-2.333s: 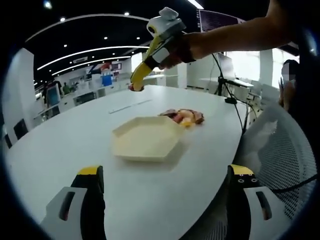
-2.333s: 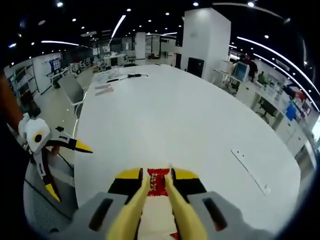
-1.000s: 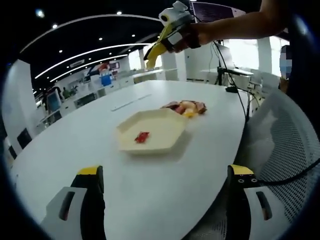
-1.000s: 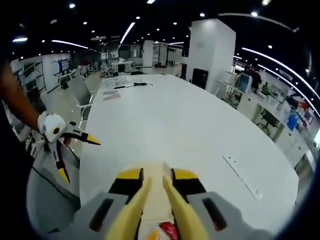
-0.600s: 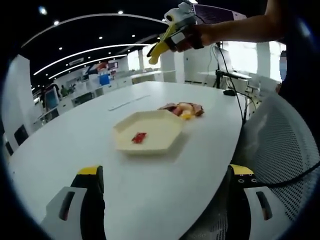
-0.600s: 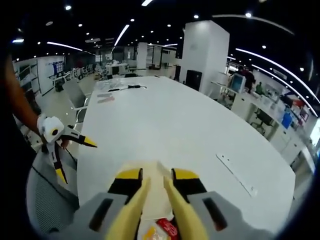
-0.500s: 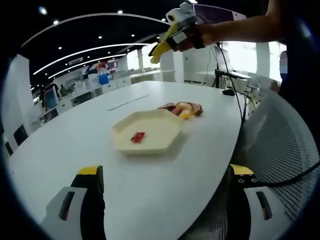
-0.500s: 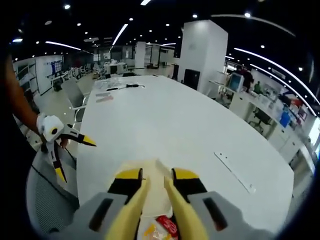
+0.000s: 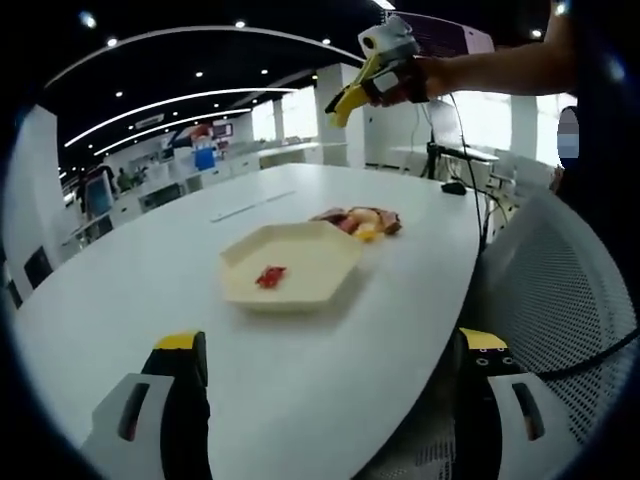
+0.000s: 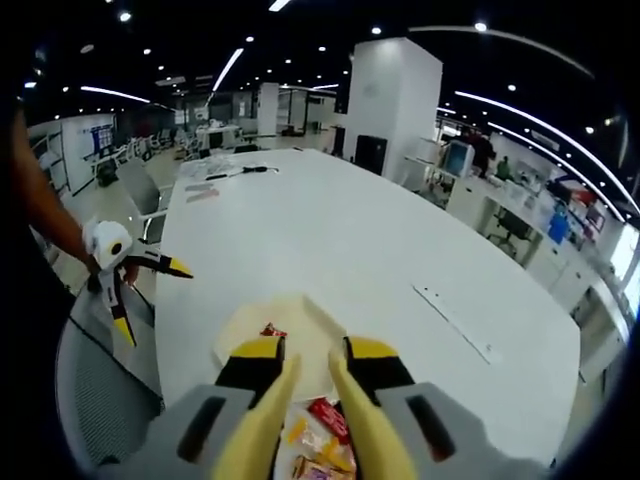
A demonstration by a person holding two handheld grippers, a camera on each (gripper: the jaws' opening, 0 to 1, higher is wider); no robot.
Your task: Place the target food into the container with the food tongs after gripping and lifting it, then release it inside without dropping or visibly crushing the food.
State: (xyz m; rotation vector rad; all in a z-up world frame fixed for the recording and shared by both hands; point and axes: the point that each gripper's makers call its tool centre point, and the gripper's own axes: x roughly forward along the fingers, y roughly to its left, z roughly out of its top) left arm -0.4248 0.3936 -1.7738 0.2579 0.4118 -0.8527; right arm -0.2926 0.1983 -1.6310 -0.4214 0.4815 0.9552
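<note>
One red candy was seen lying inside the hexagonal container near the worktop edge, the right tool held raised above the snack pile with tongs slightly parted and empty, the left tool wide open, idle.

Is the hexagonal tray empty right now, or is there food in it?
Not empty. One small red-wrapped snack lies inside the cream hexagonal tray, apart from the pile of snacks on the table beside it.
</note>
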